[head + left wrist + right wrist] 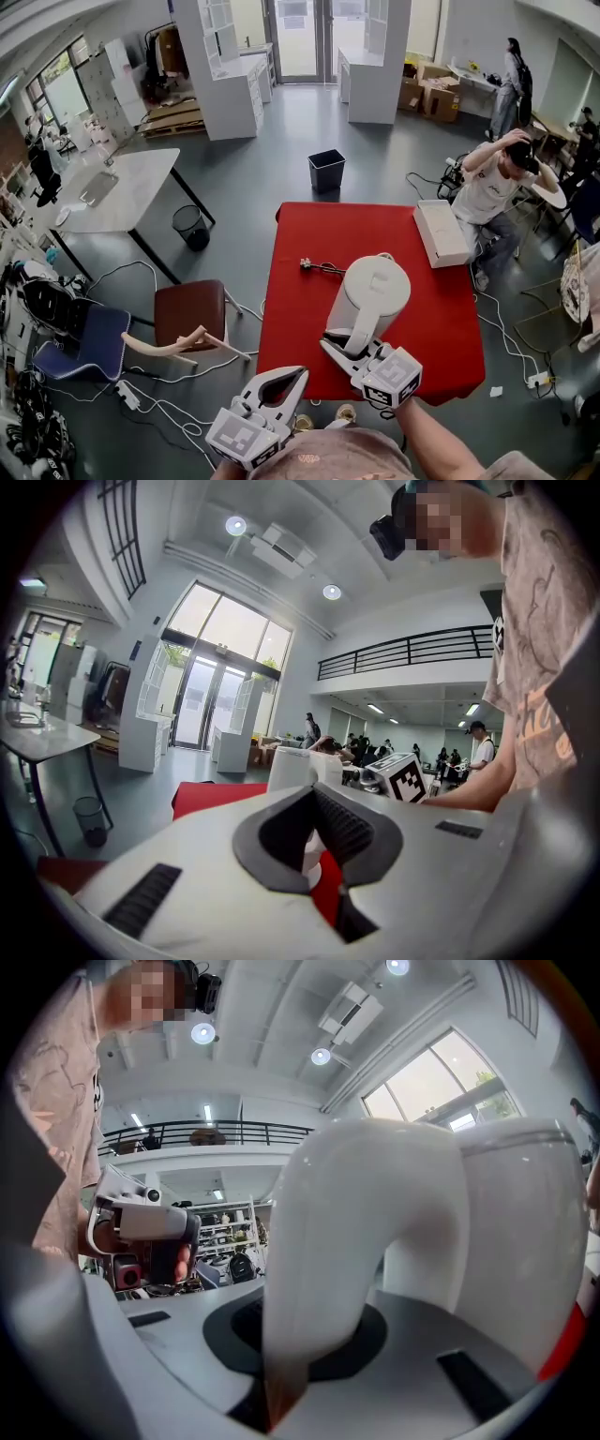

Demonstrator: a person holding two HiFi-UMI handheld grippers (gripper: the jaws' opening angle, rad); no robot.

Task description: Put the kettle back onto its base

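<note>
Head view, centre frame: red table (300, 319) bearing white kettle (368, 295); whether it sits on its base cannot be told.

Right gripper (343, 345), lower centre: claw clamped on the kettle's handle (347, 1241), which fills the gap between the jaws in the right gripper view.

Left gripper (298, 377), lower left of centre, beside the table's near edge: claw narrow, tips together, nothing between.

Plug and cord (317, 267): on the cloth, left of the kettle.

White box (441, 232): table's upper right corner.
</note>
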